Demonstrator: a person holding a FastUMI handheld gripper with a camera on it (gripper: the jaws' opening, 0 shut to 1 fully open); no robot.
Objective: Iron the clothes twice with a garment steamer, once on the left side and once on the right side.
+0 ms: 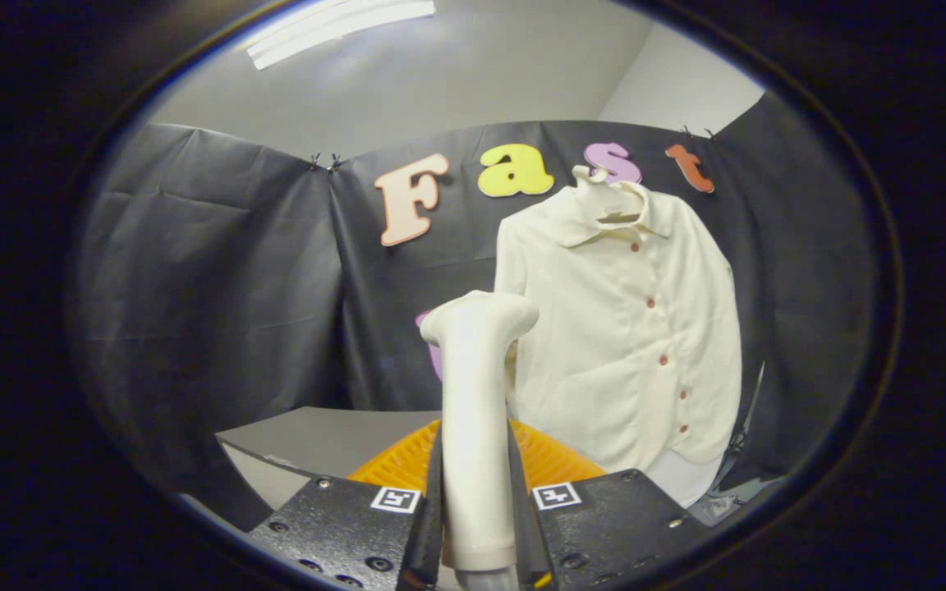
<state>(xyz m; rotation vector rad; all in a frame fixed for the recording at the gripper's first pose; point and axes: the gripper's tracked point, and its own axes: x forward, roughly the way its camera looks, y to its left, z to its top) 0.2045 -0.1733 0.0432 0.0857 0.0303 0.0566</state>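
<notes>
Black cloth lines the booth wall (218, 271) on all sides, with a pale ceiling and a strip light (333, 29) above it. Nearest the camera, the gripper (477, 525) has its two fingers pressed against the handle of a white garment steamer (477, 394), one finger on each side, pinching it upright between them. The steamer's handle rises from between the fingers and ends in a head that bends toward the right. Just behind the fingers and the handle lies an orange ribbed object (555, 460), partly hidden, resting on a grey table (325, 435). Beyond the steamer, slightly to its right, a cream button-front shirt (629, 328) with small reddish buttons hangs on a hanger (617, 215) against the cloth wall, its collar up top and its hem near the table's far edge. Whether the steamer head touches the shirt cannot be told.
</notes>
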